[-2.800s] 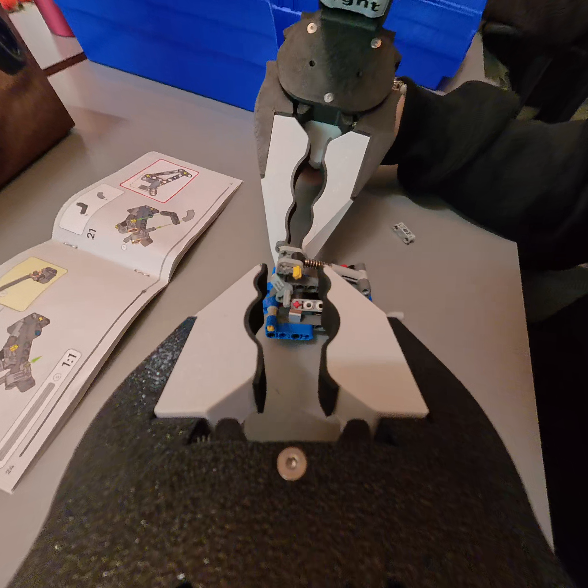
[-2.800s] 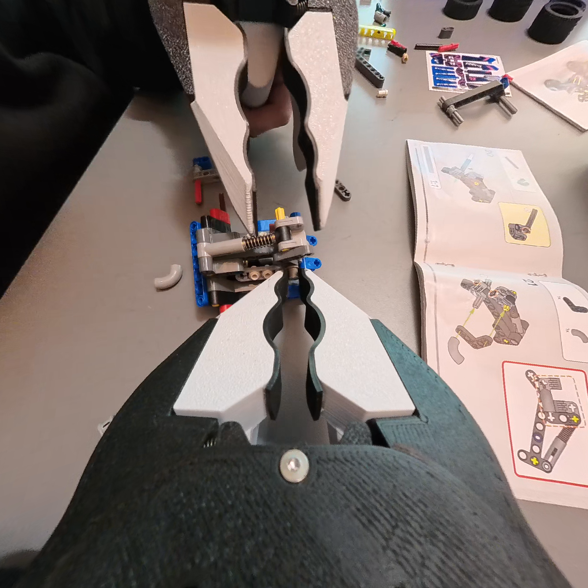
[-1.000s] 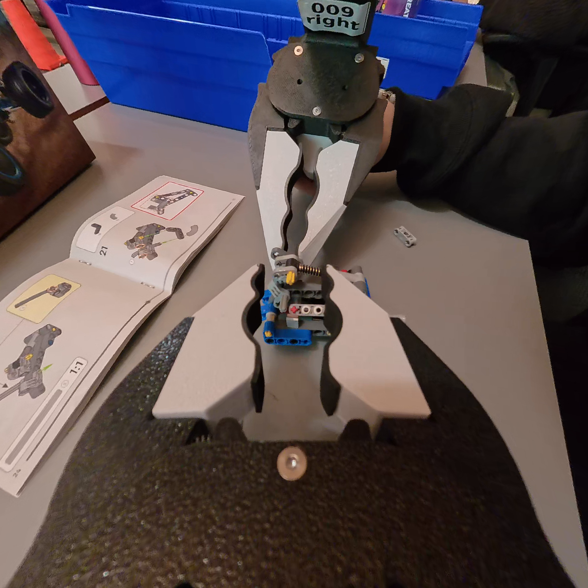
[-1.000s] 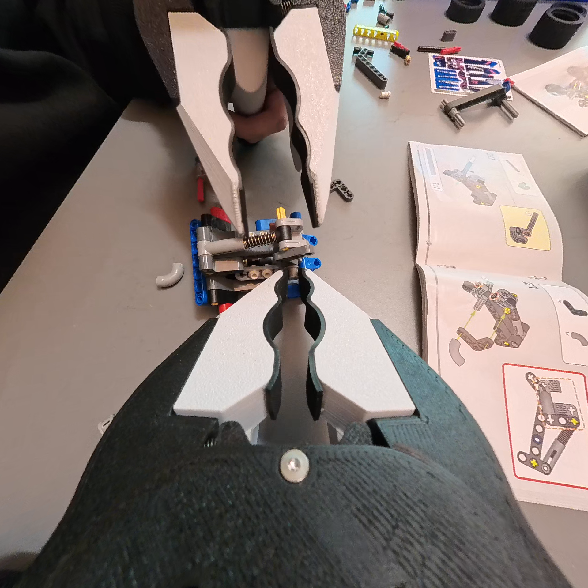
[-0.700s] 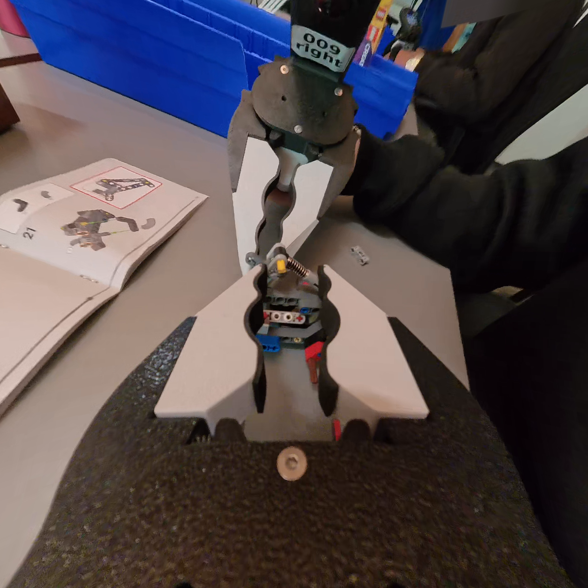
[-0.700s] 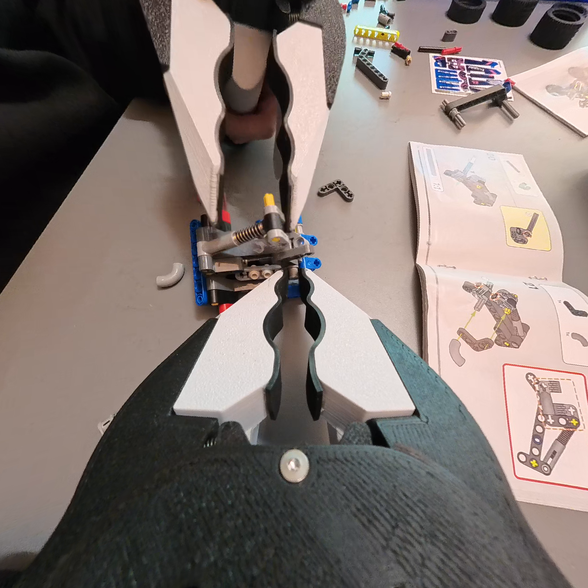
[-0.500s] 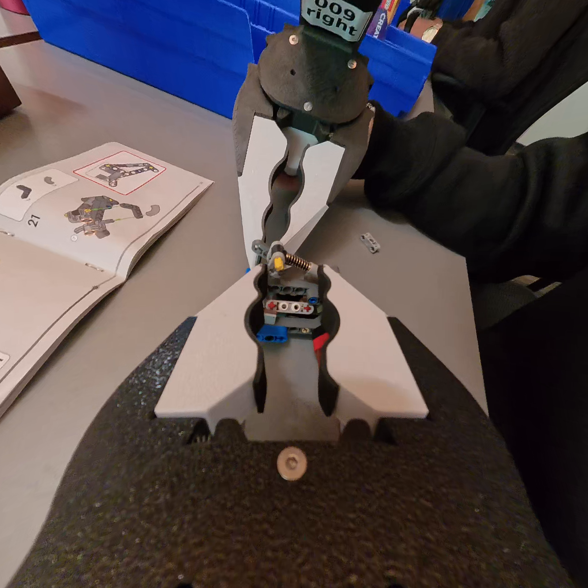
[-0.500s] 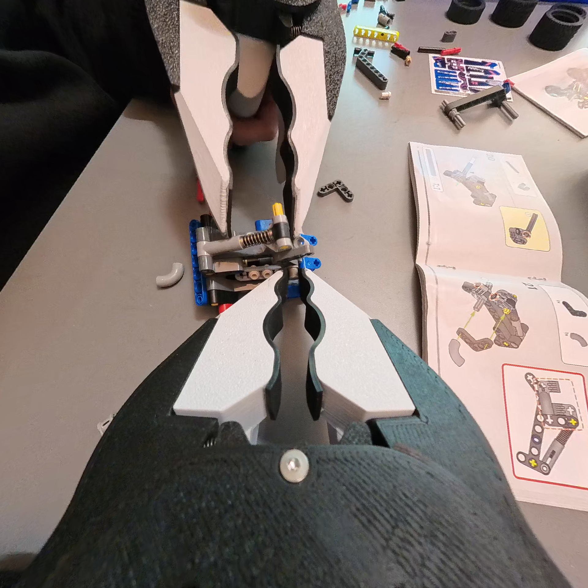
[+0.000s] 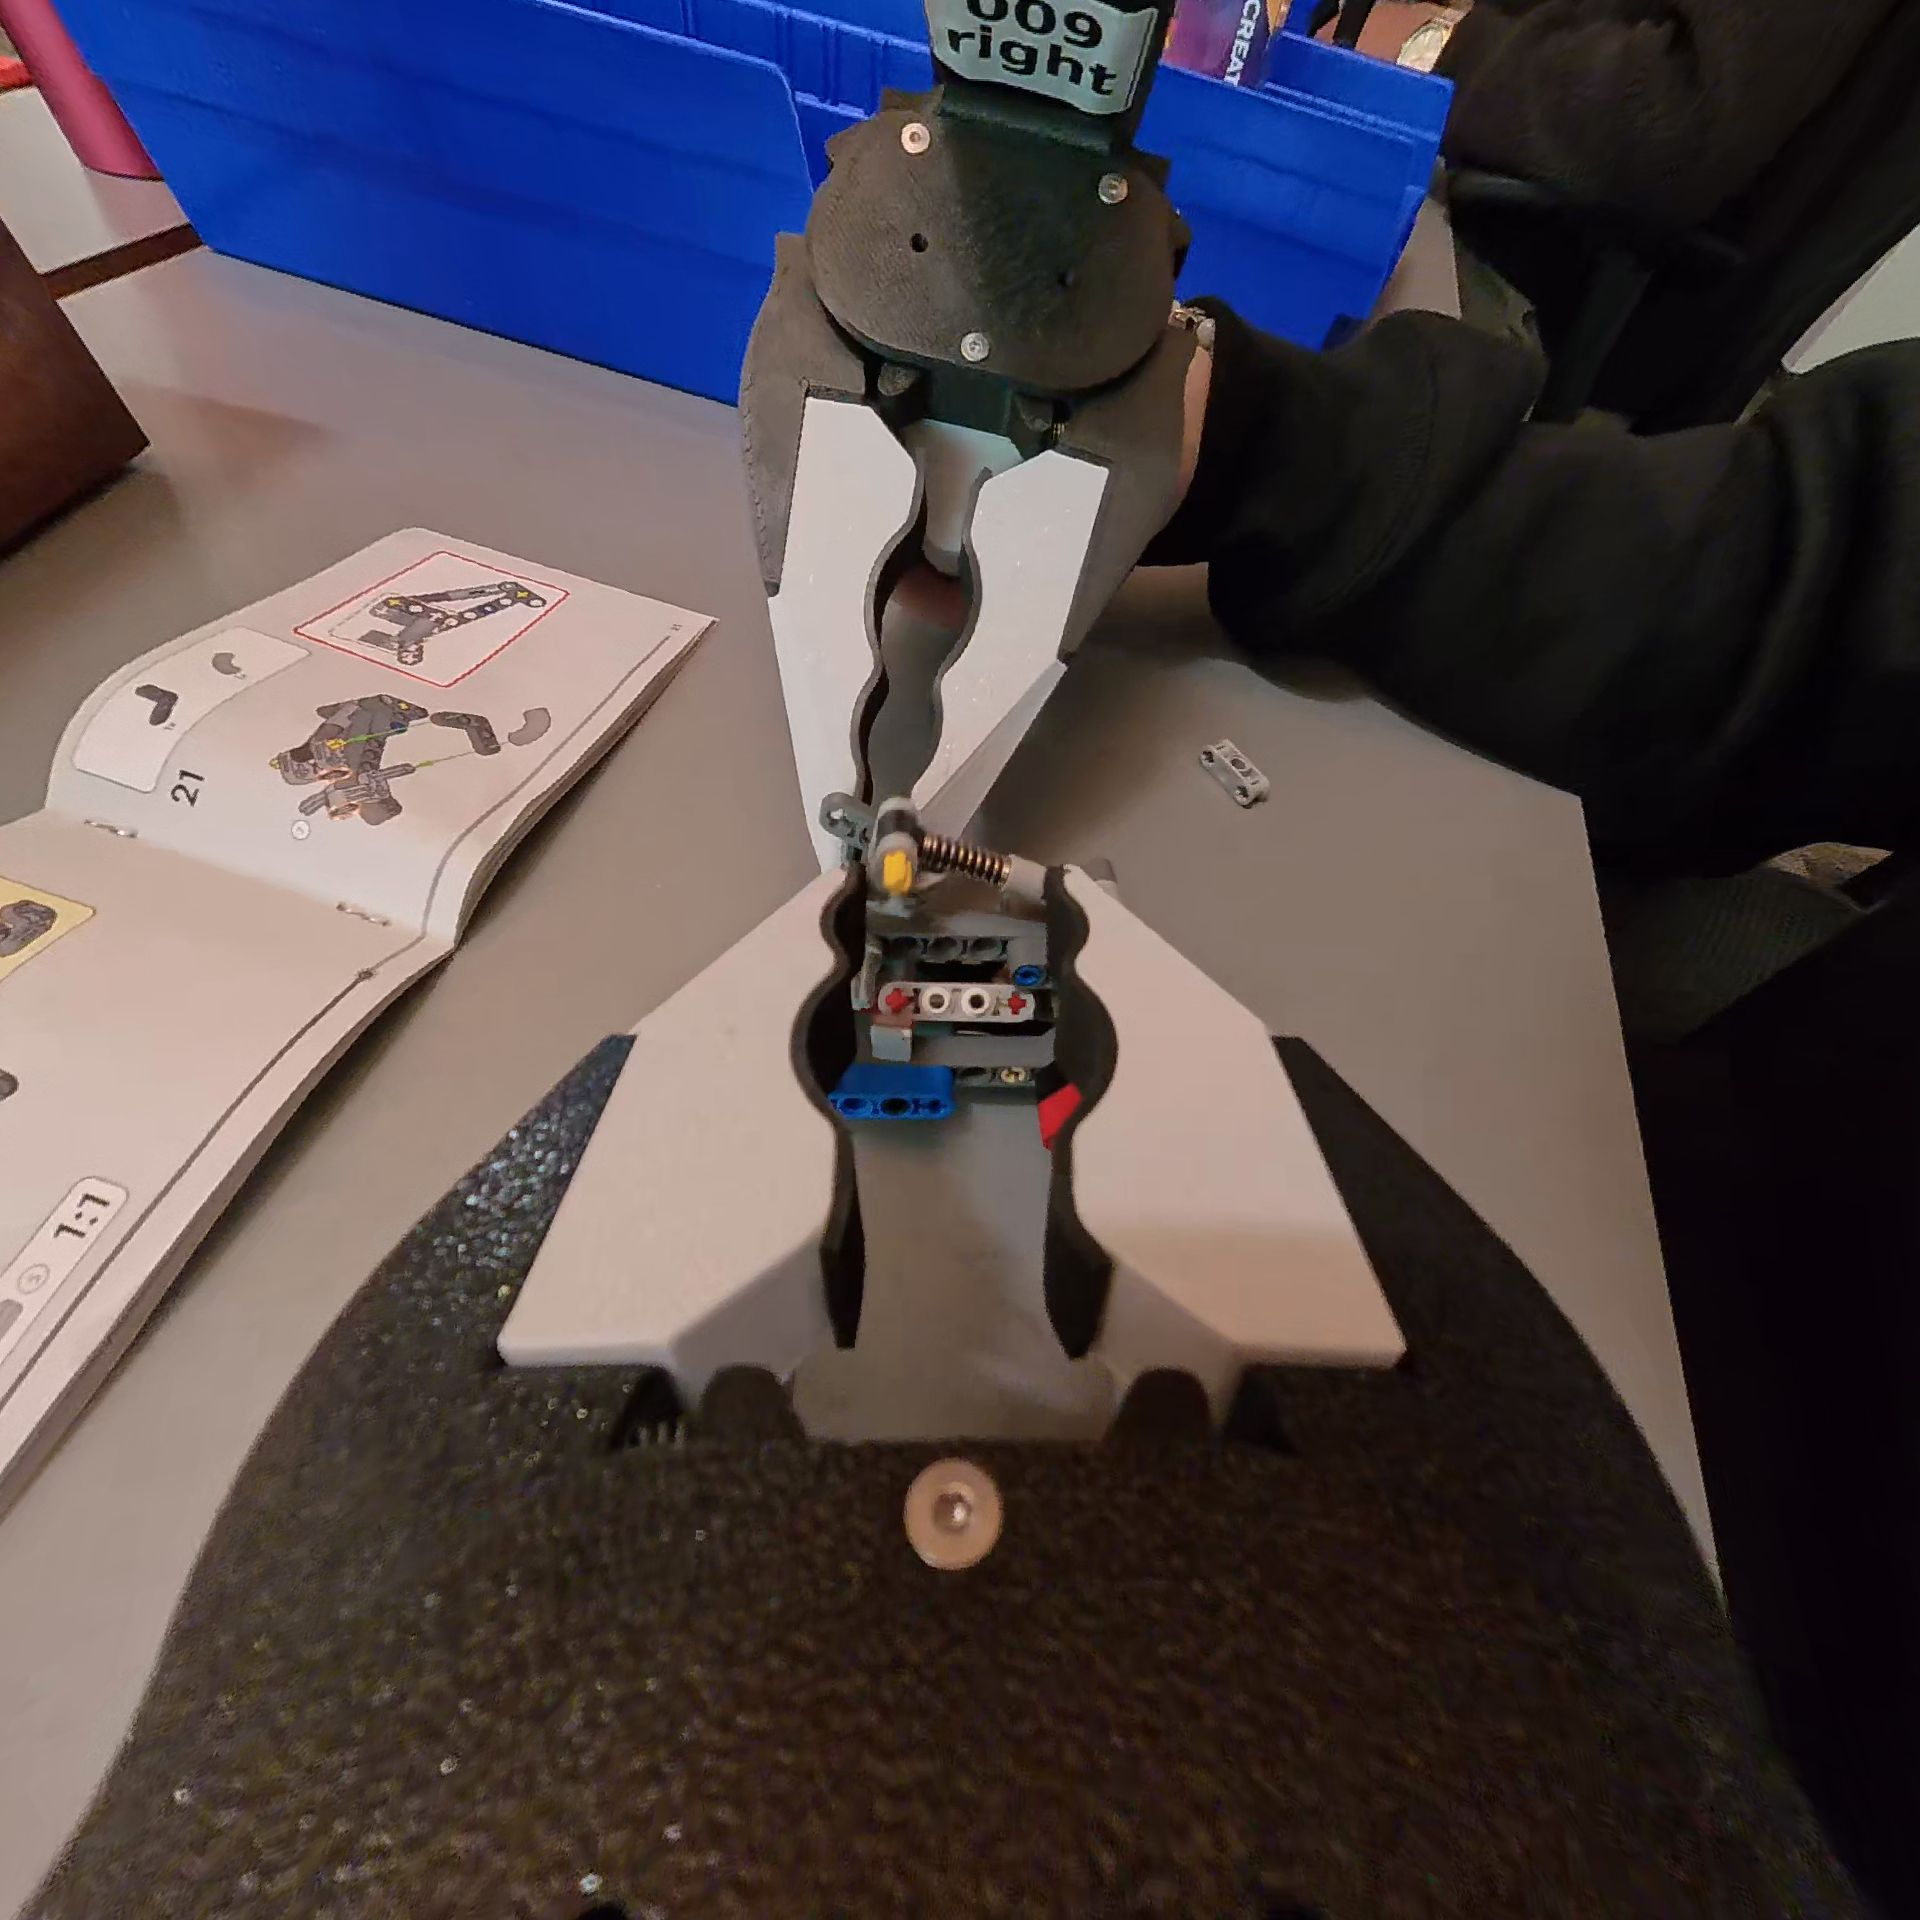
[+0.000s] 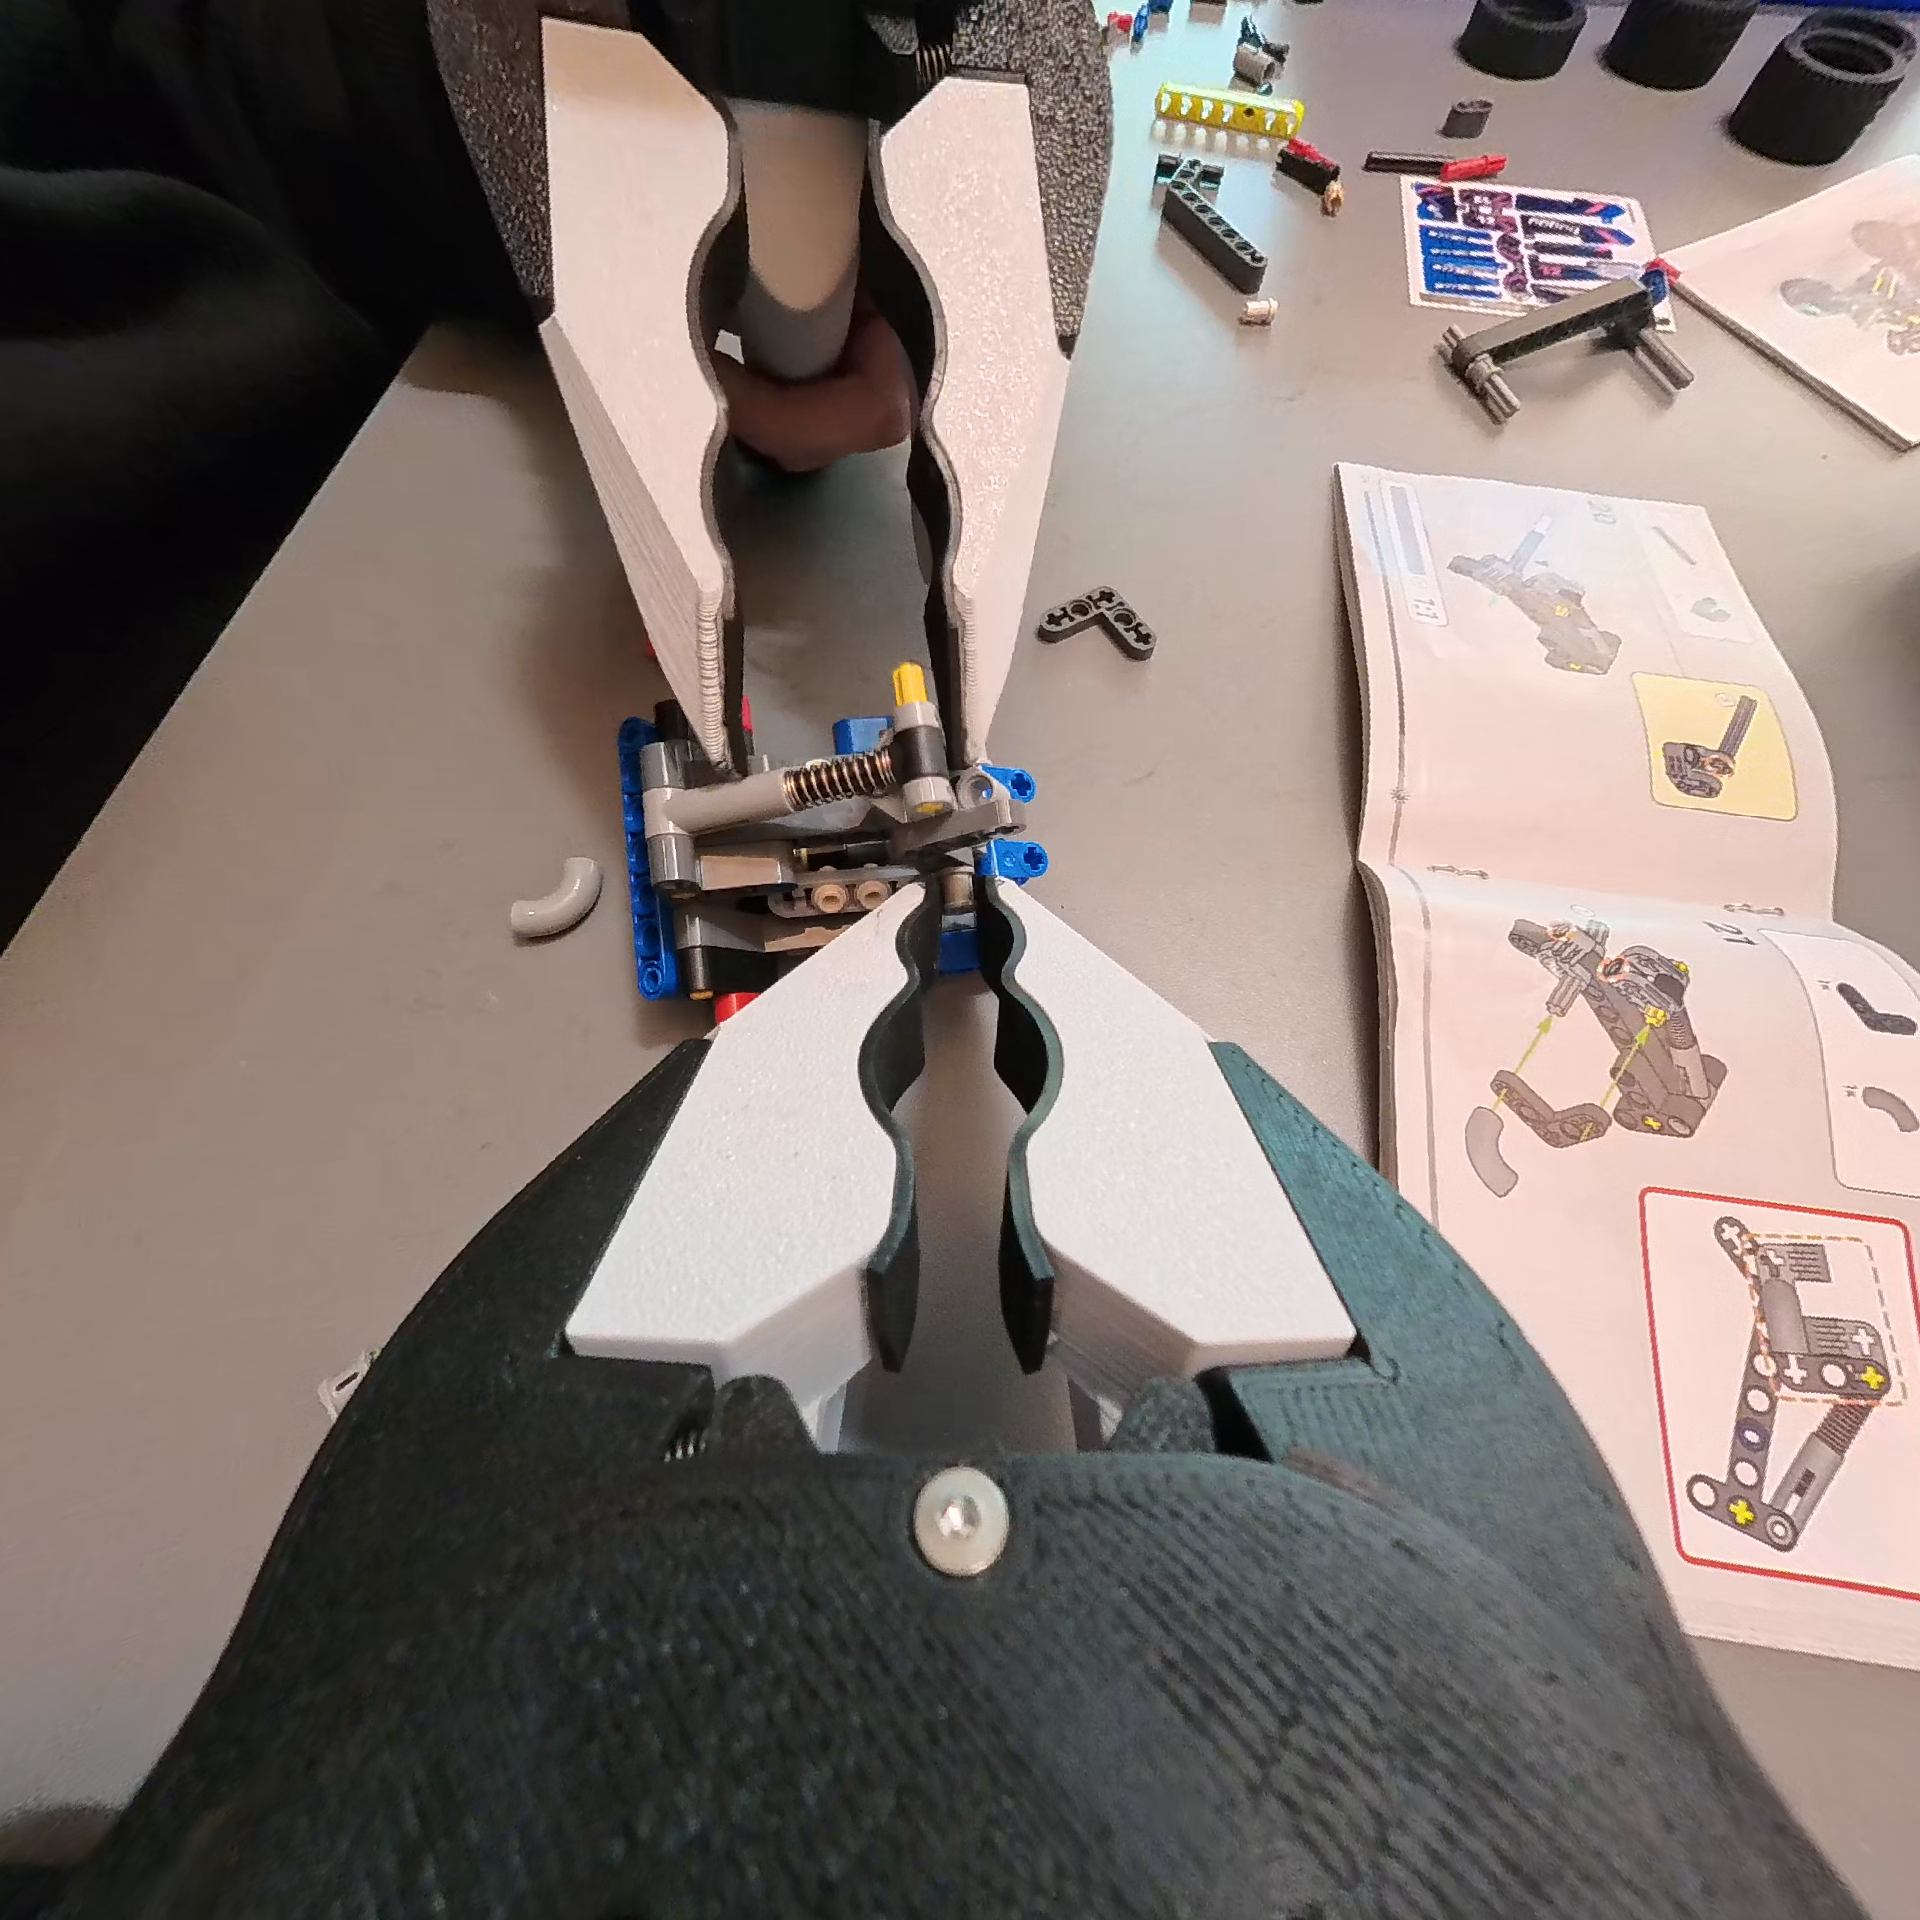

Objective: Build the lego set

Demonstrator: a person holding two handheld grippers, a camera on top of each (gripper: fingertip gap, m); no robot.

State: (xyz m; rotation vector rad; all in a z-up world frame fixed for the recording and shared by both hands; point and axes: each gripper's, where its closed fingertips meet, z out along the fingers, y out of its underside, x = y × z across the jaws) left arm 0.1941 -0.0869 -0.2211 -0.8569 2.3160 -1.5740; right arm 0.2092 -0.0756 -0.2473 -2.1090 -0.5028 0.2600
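Model: brick assembly (image 10: pixel 821 831) at frame centre on grey table (image 10: pixel 260 831).
Left gripper (image 9: pixel 951 883): jaws clamp the model's sides.
Right gripper (image 10: pixel 951 904): jaws nearly together — seemingly pinching a small peg.
Around: booklet (image 10: pixel 1610 831) right; curved grey piece (image 10: pixel 556 896) left; blue bin (image 9: pixel 520 187) behind.

Two wrist cameras, looking down along opposing fingers, close over the shared brick model (image 9: pixel 951 977) (image 10: pixel 821 831)
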